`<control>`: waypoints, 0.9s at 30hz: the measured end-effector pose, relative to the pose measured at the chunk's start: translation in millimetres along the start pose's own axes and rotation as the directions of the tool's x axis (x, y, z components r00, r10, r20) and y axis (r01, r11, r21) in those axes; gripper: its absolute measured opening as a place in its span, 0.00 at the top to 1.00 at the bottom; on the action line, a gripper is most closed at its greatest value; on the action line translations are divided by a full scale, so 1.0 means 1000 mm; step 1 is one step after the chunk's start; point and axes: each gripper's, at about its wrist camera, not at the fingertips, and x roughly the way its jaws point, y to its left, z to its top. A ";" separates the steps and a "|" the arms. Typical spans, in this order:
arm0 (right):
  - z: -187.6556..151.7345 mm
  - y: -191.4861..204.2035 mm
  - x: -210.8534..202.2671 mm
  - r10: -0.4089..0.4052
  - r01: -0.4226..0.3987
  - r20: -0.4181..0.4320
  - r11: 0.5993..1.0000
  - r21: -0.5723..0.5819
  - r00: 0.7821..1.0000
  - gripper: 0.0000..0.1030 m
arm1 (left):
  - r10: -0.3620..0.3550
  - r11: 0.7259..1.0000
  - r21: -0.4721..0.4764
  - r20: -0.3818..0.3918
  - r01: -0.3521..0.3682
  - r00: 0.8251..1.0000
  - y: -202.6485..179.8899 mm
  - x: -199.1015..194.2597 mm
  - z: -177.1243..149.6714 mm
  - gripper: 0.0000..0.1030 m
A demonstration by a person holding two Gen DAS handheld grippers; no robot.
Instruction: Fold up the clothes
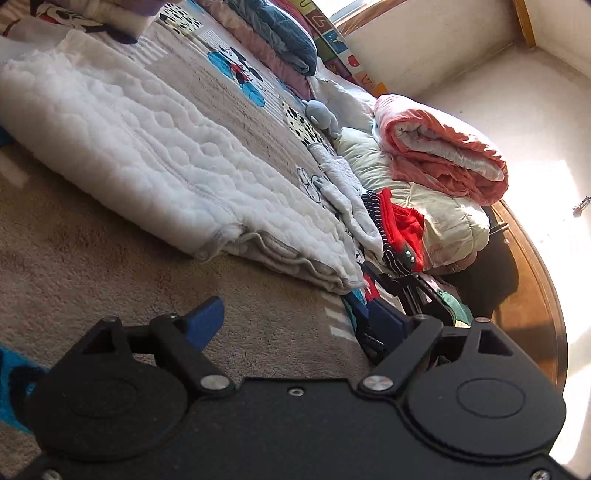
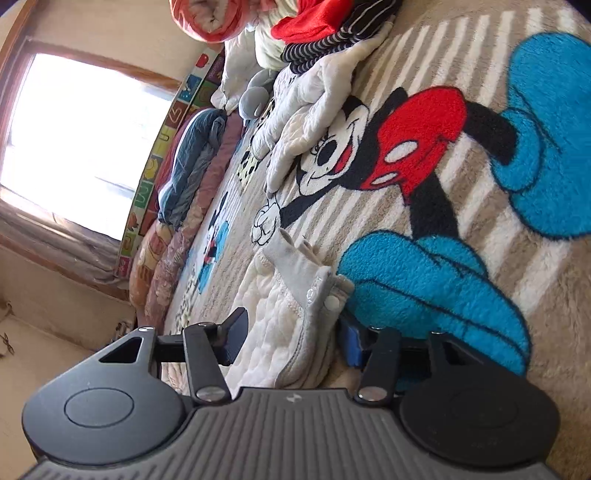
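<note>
Left gripper (image 1: 295,317) jaws wide apart, nothing between them, only bare blanket (image 1: 110,258) under the gap. Right gripper (image 2: 291,336) jaws partly closed, white quilted garment (image 2: 280,332) lies between the pads; the blue pad on the right looks to touch the garment's grey snap edge, the dark pad on the left sits just beside the quilting with a sliver of gap, so a firm pinch is not certain from this angle.

Same white quilted garment in the left wrist view (image 1: 147,158): lies flat on the blanket, folded over, grey trimmed layers stacked at its near corner, a snap button showing there. The right gripper appears at that corner in the left view, dark linkage and blue pad low beside the fabric edge.

Blanket is beige plush with cartoon mouse print in red, black and blue. Beyond the garment: a second white garment (image 1: 343,199), crumpled, then a striped dark piece with red clothes (image 1: 399,225) on top, near a rolled pink quilt (image 1: 443,147). Grey plush toy (image 1: 321,114) and blue folded bedding (image 1: 280,33) along the far edge. Window (image 2: 70,136) bright behind.
</note>
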 end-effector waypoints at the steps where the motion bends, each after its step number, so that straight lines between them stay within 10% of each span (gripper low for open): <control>1: -0.002 -0.009 -0.010 0.027 -0.028 0.022 0.999 0.036 0.999 0.60 | -0.001 1.000 -0.001 -0.007 0.001 1.000 0.000 0.003 -0.001 0.17; 4: -0.007 0.001 -0.009 -0.029 0.027 -0.047 0.999 -0.041 0.998 0.64 | -0.016 1.000 0.007 -0.011 0.016 1.000 -0.004 0.006 -0.001 0.17; 8: -0.010 0.028 0.007 -0.080 0.078 -0.148 0.997 -0.020 0.986 0.23 | -0.027 1.000 0.015 -0.003 0.027 1.000 -0.006 0.004 0.000 0.17; 25: -0.007 0.018 0.028 -0.038 0.039 0.010 0.997 -0.073 0.999 0.44 | -0.056 0.998 -0.013 0.009 0.056 0.998 -0.001 0.004 0.007 0.17; 27: -0.006 0.019 0.032 -0.049 0.048 -0.005 0.995 -0.082 0.999 0.68 | -0.048 0.999 -0.004 0.001 0.048 0.999 -0.002 0.007 0.005 0.17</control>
